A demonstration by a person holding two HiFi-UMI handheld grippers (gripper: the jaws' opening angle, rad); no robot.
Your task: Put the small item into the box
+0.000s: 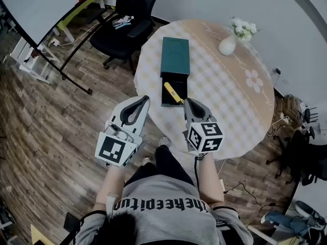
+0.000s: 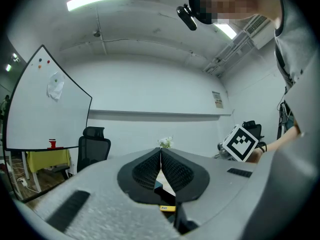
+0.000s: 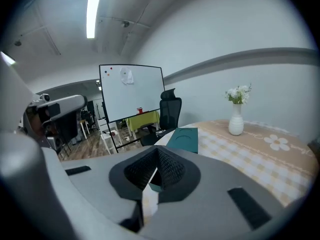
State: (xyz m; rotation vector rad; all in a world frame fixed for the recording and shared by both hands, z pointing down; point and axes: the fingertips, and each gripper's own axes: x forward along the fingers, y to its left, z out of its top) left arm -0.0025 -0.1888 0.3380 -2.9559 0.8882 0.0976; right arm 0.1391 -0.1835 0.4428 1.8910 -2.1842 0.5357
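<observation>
A dark teal box base (image 1: 169, 100) stands open on the round table (image 1: 230, 96), with its lid (image 1: 176, 55) lying just beyond it. A small yellow item (image 1: 172, 92) lies slanted in the base, its near end by the front right corner. My right gripper (image 1: 187, 102) is shut and empty, its tip right beside that end; I cannot tell whether they touch. My left gripper (image 1: 143, 100) hovers left of the box over the table's edge, also shut with nothing in it. Below the left jaws a bit of the yellow item (image 2: 167, 208) shows. The lid (image 3: 184, 139) lies ahead in the right gripper view.
A white vase with flowers (image 1: 228, 44) stands at the table's far side. A black office chair (image 1: 125, 27) is behind the table on the left, and a whiteboard on a stand (image 1: 46, 9) is beyond it. Wooden floor surrounds the table.
</observation>
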